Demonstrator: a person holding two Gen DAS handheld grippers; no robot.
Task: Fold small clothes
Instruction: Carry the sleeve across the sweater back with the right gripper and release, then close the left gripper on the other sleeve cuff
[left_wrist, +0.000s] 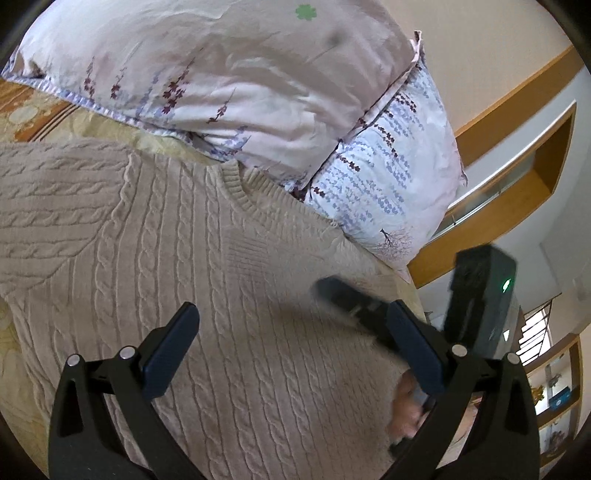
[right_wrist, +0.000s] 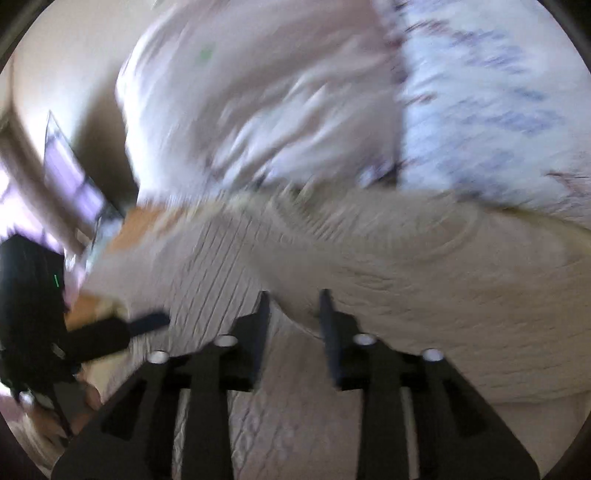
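Left gripper (left_wrist: 295, 343): fills the bottom of the left wrist view, jaws spread wide over the knit, nothing between the blue pads.
Sweater (left_wrist: 155, 258): beige cable-knit, spread flat across the centre and left of that frame, ribbed collar toward the upper middle, one sleeve reaching to the left edge.
Bedspread (left_wrist: 29, 110): yellow-and-orange patterned, showing at the far left under the sweater.
Pillows (left_wrist: 229, 74): two floral ones, pale pink and pale blue, stacked along the top behind the collar.
Right gripper (right_wrist: 293, 314): in its own blurred view, bottom centre, jaws a narrow gap apart above the sweater, no cloth pinched between them.
Hand (left_wrist: 404, 410): partly visible at lower right, blurred, behind the left gripper's right finger.
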